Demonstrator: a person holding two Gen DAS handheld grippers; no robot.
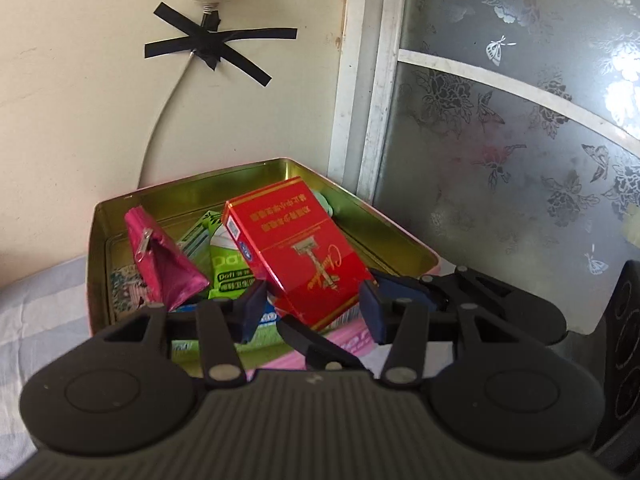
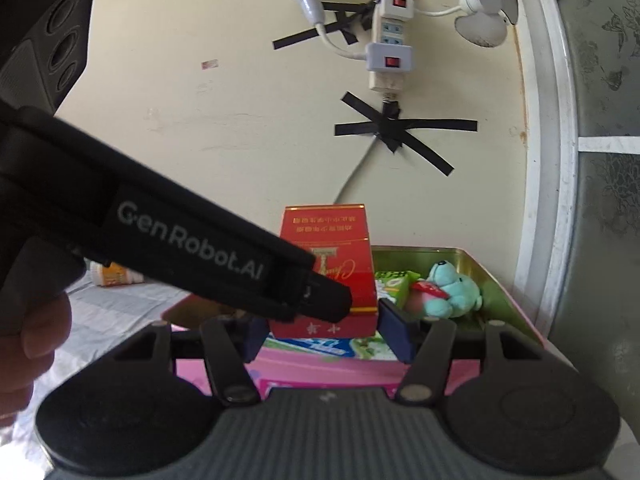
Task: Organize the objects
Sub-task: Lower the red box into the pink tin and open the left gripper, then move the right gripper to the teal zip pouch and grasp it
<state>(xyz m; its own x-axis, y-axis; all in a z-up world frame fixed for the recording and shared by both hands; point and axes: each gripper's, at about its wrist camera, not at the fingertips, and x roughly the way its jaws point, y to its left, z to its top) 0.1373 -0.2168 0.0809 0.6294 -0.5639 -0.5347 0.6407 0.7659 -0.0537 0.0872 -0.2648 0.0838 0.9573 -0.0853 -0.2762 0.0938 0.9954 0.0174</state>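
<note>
A red box (image 1: pixel 304 252) with gold print hangs tilted over an open tin (image 1: pixel 192 184), gold inside and pink outside. My left gripper (image 1: pixel 312 312) is shut on the box's lower part, a dark pad against each side. In the right wrist view the red box (image 2: pixel 328 240) stands upright between the pads of my right gripper (image 2: pixel 326 338), which is shut on it. The left gripper's black finger (image 2: pixel 328 300) crosses in front of the box. The right gripper's fingers (image 1: pixel 404 294) reach in from the right in the left wrist view.
Inside the tin (image 2: pixel 460 252) lie a magenta zip pouch (image 1: pixel 160 252), green packets (image 1: pixel 228 264), a blue-white pack (image 2: pixel 320 346) and a teal plush toy (image 2: pixel 452 292). An orange-white bottle (image 2: pixel 116 276) lies on the sheet. The wall with a power strip (image 2: pixel 388 60) stands behind, a window frame at the right.
</note>
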